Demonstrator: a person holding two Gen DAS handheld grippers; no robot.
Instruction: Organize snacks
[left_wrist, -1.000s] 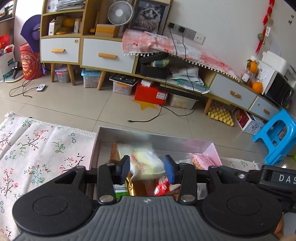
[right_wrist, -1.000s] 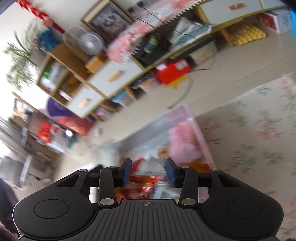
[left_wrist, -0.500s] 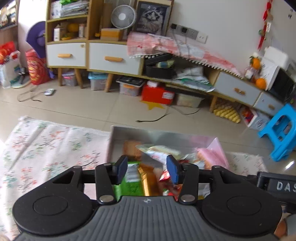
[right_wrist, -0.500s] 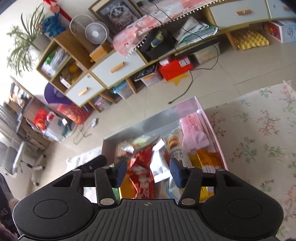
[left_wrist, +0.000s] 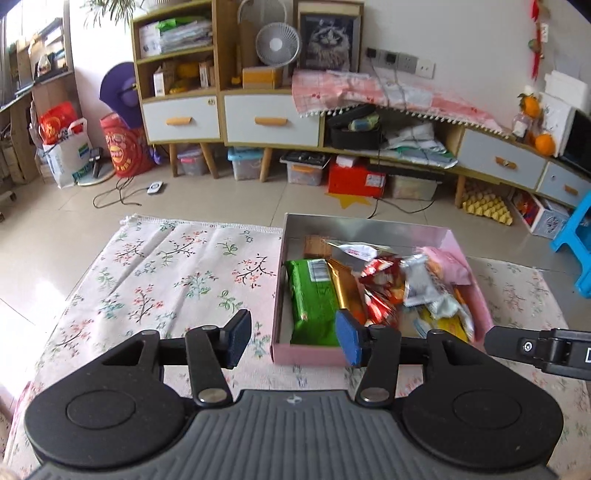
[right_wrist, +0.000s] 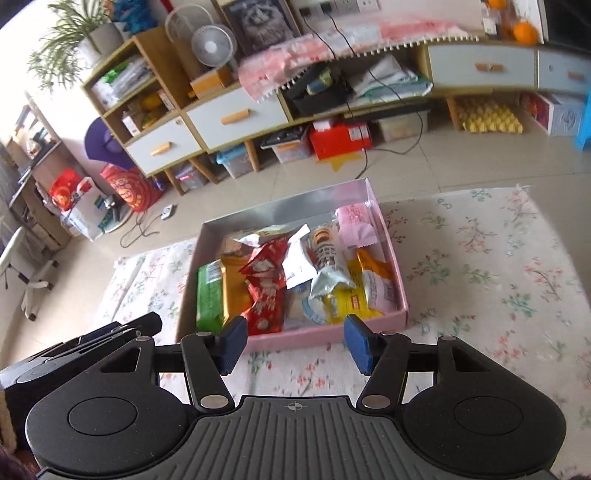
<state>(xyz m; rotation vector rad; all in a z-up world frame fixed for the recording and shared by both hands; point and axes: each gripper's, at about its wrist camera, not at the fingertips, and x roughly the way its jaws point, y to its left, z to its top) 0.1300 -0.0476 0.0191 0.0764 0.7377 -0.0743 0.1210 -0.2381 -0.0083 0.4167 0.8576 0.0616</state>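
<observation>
A pink box (left_wrist: 306, 353) (right_wrist: 325, 336) with a silver inside sits on a floral cloth (left_wrist: 177, 273) (right_wrist: 480, 266). It holds several snack packets: a green pack (left_wrist: 312, 299) (right_wrist: 209, 291) at its left, a gold one (left_wrist: 345, 288), red ones (left_wrist: 380, 284) (right_wrist: 264, 280), a pink one (right_wrist: 354, 225), and yellow ones (right_wrist: 351, 299). My left gripper (left_wrist: 293, 341) is open and empty, just short of the box's near wall. My right gripper (right_wrist: 295, 343) is open and empty, also near that wall. The right gripper's body shows at the right of the left wrist view (left_wrist: 539, 349).
The cloth lies on a tiled floor. Behind stand a wooden cabinet (left_wrist: 229, 110) with drawers, storage bins, a red box (left_wrist: 356, 177), cables and a blue stool (left_wrist: 576, 240). An office chair base (right_wrist: 29, 280) is at the far left.
Both grippers have pulled back and up from over the box and opened wider. A pale packet seen at the left fingers a second ago now lies in the box.
</observation>
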